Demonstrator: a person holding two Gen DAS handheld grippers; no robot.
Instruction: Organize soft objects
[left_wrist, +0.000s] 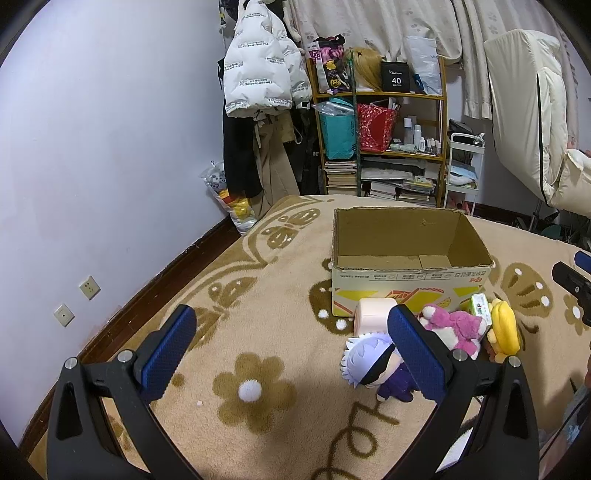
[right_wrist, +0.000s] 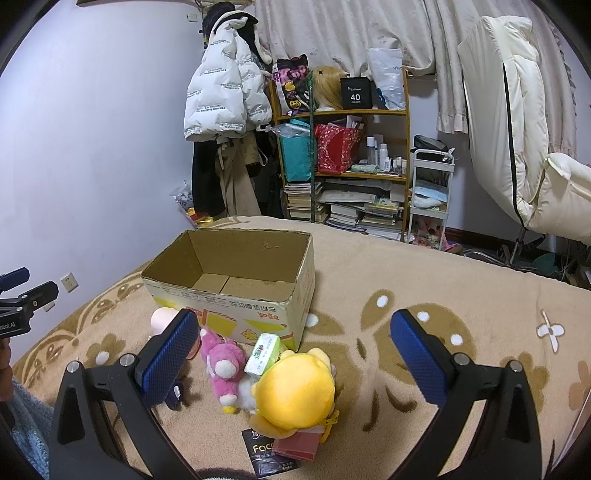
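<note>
Bed w/ flower blanket (left_wrist: 258, 332): empty box (left_wrist: 406, 236) ahead of both tongs, left (left_wrist: 291, 350) & right (right_wrist: 295, 358), each agape, holding nothing. Yellow plush (right_wrist: 295, 391) sits between right tongs; best squeeze mid-body, not head.

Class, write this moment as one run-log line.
stage: start | left tongs: open, empty | right tongs: open, empty | cardboard box: empty | pink plush, yellow plush: on blanket
</note>
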